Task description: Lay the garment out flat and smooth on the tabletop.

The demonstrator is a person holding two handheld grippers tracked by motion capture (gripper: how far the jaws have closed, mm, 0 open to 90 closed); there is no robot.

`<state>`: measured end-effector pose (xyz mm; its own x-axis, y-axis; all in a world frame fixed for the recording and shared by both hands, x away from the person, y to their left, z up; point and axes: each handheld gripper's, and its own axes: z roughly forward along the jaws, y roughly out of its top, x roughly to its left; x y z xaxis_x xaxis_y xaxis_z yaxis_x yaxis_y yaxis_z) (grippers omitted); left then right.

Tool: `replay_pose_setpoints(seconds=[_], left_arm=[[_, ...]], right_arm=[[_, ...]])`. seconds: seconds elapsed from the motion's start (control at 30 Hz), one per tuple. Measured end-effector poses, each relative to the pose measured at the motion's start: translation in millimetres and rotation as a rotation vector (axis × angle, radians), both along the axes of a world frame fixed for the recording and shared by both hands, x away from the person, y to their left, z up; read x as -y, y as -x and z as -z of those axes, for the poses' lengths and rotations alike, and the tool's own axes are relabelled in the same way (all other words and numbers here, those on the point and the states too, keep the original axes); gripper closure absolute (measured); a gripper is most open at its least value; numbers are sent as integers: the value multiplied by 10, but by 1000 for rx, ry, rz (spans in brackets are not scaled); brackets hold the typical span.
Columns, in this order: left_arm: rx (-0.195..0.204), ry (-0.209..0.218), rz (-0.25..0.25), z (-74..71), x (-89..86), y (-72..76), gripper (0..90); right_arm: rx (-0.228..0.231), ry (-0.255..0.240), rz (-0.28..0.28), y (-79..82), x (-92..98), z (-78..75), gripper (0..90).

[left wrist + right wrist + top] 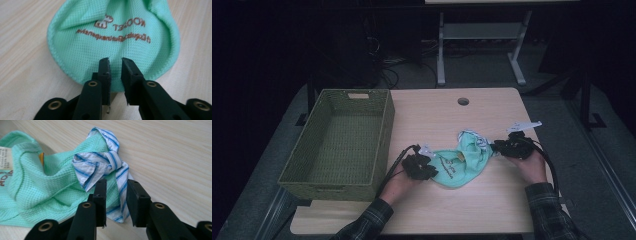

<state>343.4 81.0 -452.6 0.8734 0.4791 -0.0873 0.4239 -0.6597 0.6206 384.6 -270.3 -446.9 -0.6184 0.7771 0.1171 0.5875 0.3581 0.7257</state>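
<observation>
A mint-green waffle cloth [459, 167] with brown printed lettering lies crumpled on the wooden table [452, 212]. A blue-and-white striped part [469, 135] is bunched at its far right end. My left gripper [431, 164] is at the cloth's left edge. In the left gripper view the cloth's hem [82, 77] runs under my left gripper [115, 61], whose jaws stand a little apart without pinching it. My right gripper [117, 182] is at the striped part [100, 165], its jaws slightly apart around a striped fold and not pressing on it. The green cloth [32, 190] lies to their left.
A green woven basket [332, 192], with nothing in it, stands at the table's left side, close to my left hand. A round cable hole [463, 101] sits near the table's far edge. Bare wood lies in front of and behind the cloth.
</observation>
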Motion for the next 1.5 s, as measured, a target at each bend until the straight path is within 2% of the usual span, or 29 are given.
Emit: replay_pose_setpoints(seconds=[0.03, 0.07, 0.27, 0.37, 0.4, 0.57, 0.6, 0.67, 0.8, 0.87, 0.9, 0.93, 1.0, 1.07, 1.13, 1.4, 1.5], left_arm=[[8, -12, 11, -23, -6, -4, 738], [12, 1, 5, -38, -1, 4, 726], [50, 15, -13, -154, -14, -40, 670], [64, 11, -12, -197, -6, -70, 645], [64, 22, -21, -207, 5, -74, 639], [74, 16, -18, -224, 46, -112, 625], [78, 15, -16, -225, 55, -119, 622], [84, 13, -12, -231, 74, -129, 614], [81, 17, -10, -250, 81, -149, 603], [71, 28, -14, -259, 83, -159, 598], [78, 29, -13, -264, 83, -170, 597], [75, 27, -10, -273, 83, -182, 597], [69, 31, -13, -281, 89, -204, 598], [70, 37, -12, -294, 96, -243, 606], [65, 42, -17, -303, 104, -269, 617], [57, 45, -14, -349, 168, -377, 628], [59, 53, -13, -357, 200, -420, 632]], right_arm=[[-5, 0, 2, 16, 7, -10, 676], [-1, 0, -1, 23, 12, -15, 676], [-7, -27, -5, 121, 20, -92, 691], [7, -31, -19, 186, 17, -99, 747], [3, -29, -25, 204, 17, -96, 767], [-18, -42, -47, 299, 6, -97, 875], [-2, -42, -56, 324, 5, -99, 895], [-5, -48, -68, 375, -12, -105, 897], [-12, -42, -93, 470, -54, -98, 898], [-5, -59, -96, 516, -75, -93, 897], [-20, -67, -96, 549, -96, -88, 897], [-7, -56, -106, 564, -108, -73, 897], [-13, -54, -114, 596, -135, -62, 897], [-22, -77, -117, 638, -171, -64, 897], [-14, -78, -126, 669, -214, -47, 898], [-30, -82, -146, 718, -370, 7, 898], [-22, -80, -160, 716, -419, 38, 898]])
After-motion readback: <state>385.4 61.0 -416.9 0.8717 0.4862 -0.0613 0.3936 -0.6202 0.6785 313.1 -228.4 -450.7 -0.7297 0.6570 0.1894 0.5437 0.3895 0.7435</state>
